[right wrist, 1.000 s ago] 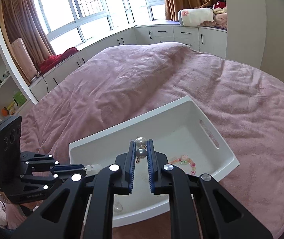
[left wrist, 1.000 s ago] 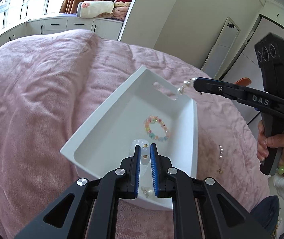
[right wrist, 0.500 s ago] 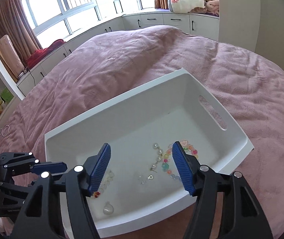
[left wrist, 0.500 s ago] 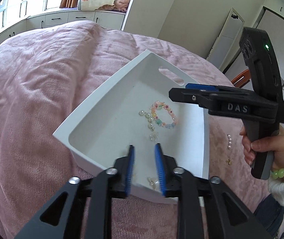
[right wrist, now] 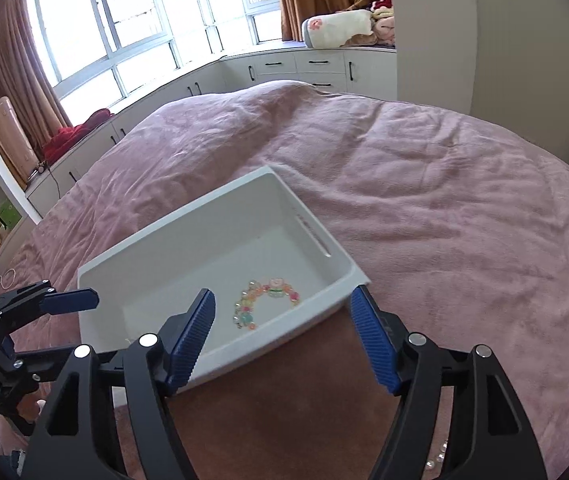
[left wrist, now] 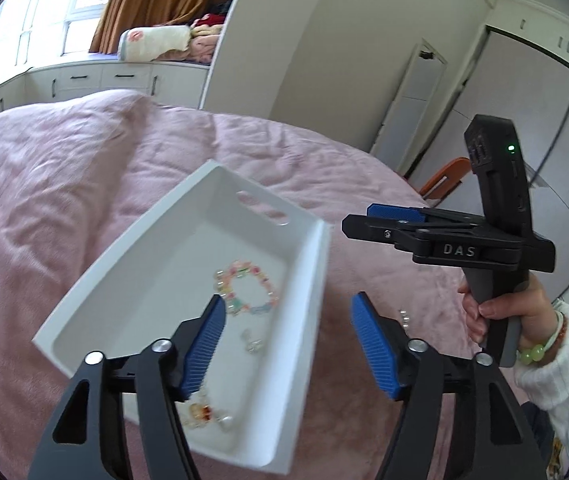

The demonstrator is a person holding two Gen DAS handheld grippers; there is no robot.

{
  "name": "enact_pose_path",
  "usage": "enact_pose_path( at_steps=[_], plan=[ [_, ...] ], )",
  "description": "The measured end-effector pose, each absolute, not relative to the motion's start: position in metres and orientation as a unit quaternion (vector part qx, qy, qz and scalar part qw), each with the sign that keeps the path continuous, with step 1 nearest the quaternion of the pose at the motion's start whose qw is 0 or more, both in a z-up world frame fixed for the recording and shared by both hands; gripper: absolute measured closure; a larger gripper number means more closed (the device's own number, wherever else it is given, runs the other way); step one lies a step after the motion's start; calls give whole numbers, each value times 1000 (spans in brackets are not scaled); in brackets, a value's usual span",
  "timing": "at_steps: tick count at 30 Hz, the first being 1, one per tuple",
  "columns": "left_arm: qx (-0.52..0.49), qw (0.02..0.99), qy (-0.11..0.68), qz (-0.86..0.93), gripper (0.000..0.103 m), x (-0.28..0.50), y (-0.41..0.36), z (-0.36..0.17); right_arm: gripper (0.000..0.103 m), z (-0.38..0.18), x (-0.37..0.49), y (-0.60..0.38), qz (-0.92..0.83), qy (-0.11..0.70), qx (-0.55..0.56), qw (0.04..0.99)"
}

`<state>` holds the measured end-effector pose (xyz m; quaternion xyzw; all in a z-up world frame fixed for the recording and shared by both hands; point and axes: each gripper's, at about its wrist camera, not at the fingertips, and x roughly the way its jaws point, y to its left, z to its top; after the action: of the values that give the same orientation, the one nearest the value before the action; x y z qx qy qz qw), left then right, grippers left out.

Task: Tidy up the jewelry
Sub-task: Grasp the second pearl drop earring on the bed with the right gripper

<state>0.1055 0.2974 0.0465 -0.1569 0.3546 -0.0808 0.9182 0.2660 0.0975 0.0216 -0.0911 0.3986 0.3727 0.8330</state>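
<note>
A white tray (left wrist: 308,280) lies on the pink bedspread and holds a pastel bead bracelet (left wrist: 246,286), small pearl earrings (left wrist: 254,340) and a clear bead piece (left wrist: 204,412). My left gripper (left wrist: 286,344) is wide open and empty over the tray's near right rim. My right gripper (left wrist: 368,222) is open and empty, held right of the tray. In the right wrist view the right gripper (right wrist: 282,338) hangs open over the tray's (right wrist: 96,280) near right corner, above the bracelet (right wrist: 264,300). A pearl string (left wrist: 404,318) lies on the bedspread right of the tray.
The pink bedspread (right wrist: 424,200) spreads out around the tray. White cabinets (right wrist: 304,68) with folded blankets (right wrist: 340,28) run under the windows. A white wardrobe (left wrist: 524,140) and an orange chair (left wrist: 442,178) stand at the right. More pearls (right wrist: 436,458) lie near the right gripper.
Both grippers opened and dropped their earrings into the tray, then opened wider. Both pulled back and to the right, away from the tray's middle.
</note>
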Motion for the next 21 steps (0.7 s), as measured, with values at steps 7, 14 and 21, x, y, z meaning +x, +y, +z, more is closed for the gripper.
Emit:
enact_pose_path(
  at_steps=[7, 14, 21],
  plan=[
    [-115, 917, 362, -120, 14, 126, 232, 47, 33, -9, 287, 11, 318, 428, -62, 844],
    [-23, 910, 378, -170, 11, 150, 147, 32, 32, -54, 290, -54, 278, 458, -62, 842],
    [35, 881, 421, -213, 11, 172, 75, -17, 27, -94, 278, -79, 268, 468, -119, 834]
  ],
)
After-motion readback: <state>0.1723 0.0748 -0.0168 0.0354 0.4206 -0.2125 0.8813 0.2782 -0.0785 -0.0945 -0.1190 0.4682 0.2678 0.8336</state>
